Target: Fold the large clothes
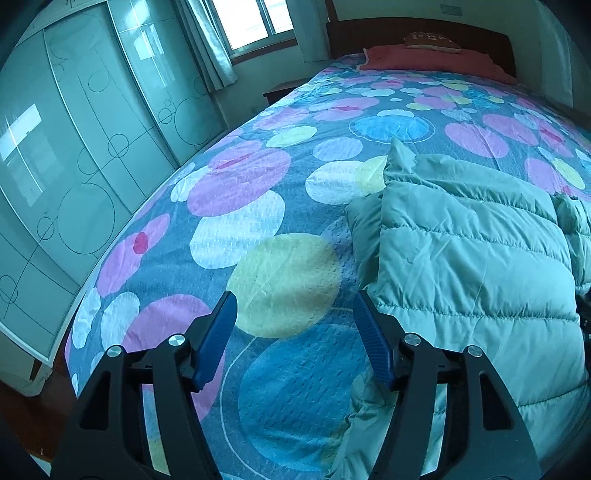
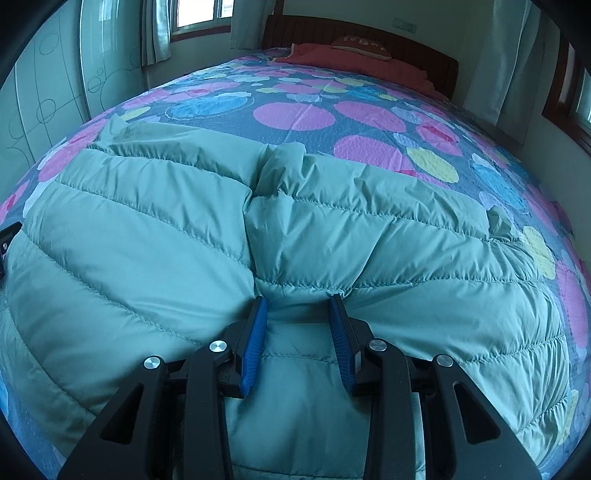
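A wide bed (image 1: 258,206) fills most of the room, covered by a bedspread (image 2: 295,110) printed with big pink, blue, yellow and white circles on a grey-blue ground. At its far end stands a dark wooden headboard (image 2: 362,33), with a red pillow (image 1: 424,59) below it and a small brown cushion (image 2: 362,46) on top; the cushion bears pale lettering too small to read. Along one side runs a wardrobe (image 1: 74,147) with glossy sliding doors drawn over with thin circles and lines. A window (image 1: 251,18) with pale curtains (image 1: 210,48) sits in the far corner.

The puffy pale-green quilted jacket (image 2: 332,229) lies on the near end of the bed, its two halves meeting along a middle seam. On the wardrobe side of it, the bedspread is bare all the way to the bed's edge, and a broad stretch lies free between the jacket and the pillow.

The left gripper (image 1: 295,317) hovers over bare bedspread just beside the jacket's edge, its jaws apart with nothing between them. The right gripper (image 2: 299,317) is clamped on a thick fold of the jacket near the middle seam, the fabric bunching between its blue pads (image 2: 258,332).
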`<state>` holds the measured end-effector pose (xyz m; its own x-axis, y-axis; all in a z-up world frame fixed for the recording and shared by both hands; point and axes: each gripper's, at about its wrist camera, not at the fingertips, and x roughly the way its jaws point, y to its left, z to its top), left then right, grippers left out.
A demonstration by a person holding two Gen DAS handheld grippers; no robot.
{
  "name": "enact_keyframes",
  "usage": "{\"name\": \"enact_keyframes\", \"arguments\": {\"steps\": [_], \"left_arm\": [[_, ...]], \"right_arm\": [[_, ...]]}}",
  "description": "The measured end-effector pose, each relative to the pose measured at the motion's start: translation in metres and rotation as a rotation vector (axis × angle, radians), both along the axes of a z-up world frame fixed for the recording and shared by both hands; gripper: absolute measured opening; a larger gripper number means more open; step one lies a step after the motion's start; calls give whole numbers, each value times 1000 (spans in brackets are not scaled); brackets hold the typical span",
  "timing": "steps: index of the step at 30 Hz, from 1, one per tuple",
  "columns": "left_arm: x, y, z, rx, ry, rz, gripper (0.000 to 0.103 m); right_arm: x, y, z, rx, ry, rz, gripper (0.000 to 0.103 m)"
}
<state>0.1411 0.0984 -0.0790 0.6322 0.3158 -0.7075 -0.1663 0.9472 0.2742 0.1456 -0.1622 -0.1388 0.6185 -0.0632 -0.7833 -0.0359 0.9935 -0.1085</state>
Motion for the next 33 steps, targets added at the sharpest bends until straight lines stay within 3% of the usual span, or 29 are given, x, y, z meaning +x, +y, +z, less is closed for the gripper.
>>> {"name": "enact_keyframes", "arguments": {"steps": [4, 8, 12, 16, 19, 24, 33], "left_arm": [[15, -4, 3, -34, 19, -22, 67], [27, -3, 1, -133, 50, -54, 70], [39, 22, -8, -389, 112, -5, 70], [41, 37, -15, -551, 115, 23, 70], [40, 38, -15, -571, 104, 31, 70], [41, 35, -9, -517, 101, 35, 70], [41, 29, -15, -597, 132, 9, 70]], "right_arm": [[0, -1, 0, 0, -1, 0, 35], [0, 0, 0, -1, -1, 0, 35], [0, 0, -1, 1, -2, 0, 35], [0, 0, -1, -2, -6, 2, 35], [0, 0, -1, 0, -6, 2, 35], [-1, 0, -1, -1, -7, 2, 35], [-1, 0, -1, -2, -9, 3, 35]]}}
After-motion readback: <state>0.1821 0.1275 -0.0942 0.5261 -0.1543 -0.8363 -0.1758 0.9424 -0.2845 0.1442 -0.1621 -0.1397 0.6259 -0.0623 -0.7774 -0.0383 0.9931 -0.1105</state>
